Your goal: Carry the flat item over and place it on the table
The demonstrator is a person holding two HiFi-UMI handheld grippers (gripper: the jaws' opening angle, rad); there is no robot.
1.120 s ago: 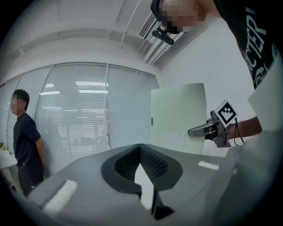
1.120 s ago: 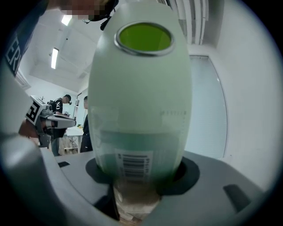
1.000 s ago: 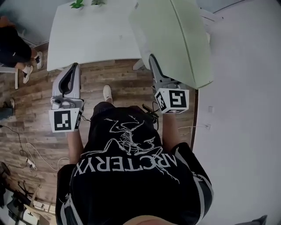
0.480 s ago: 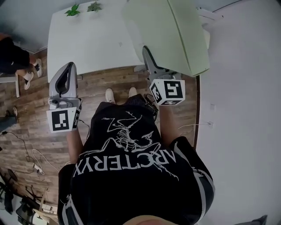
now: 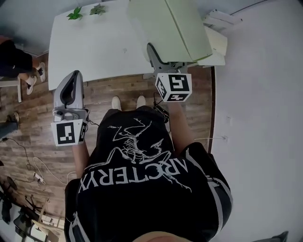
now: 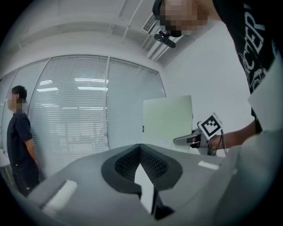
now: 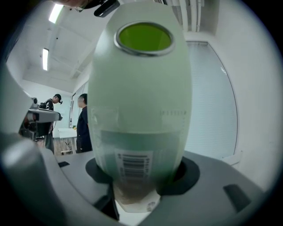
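Now | green board (image 5: 170,28) at table (image 5: 94,47) edge | plants (image 5: 74,13) far side | bystander (image 5: 12,54) left

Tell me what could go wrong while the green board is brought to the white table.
1. Only the right gripper holds the green board, by one end; the long board might pivot or slip in the jaws.
2. It hangs above the near edge of the white table; a careless lowering could knock that edge.
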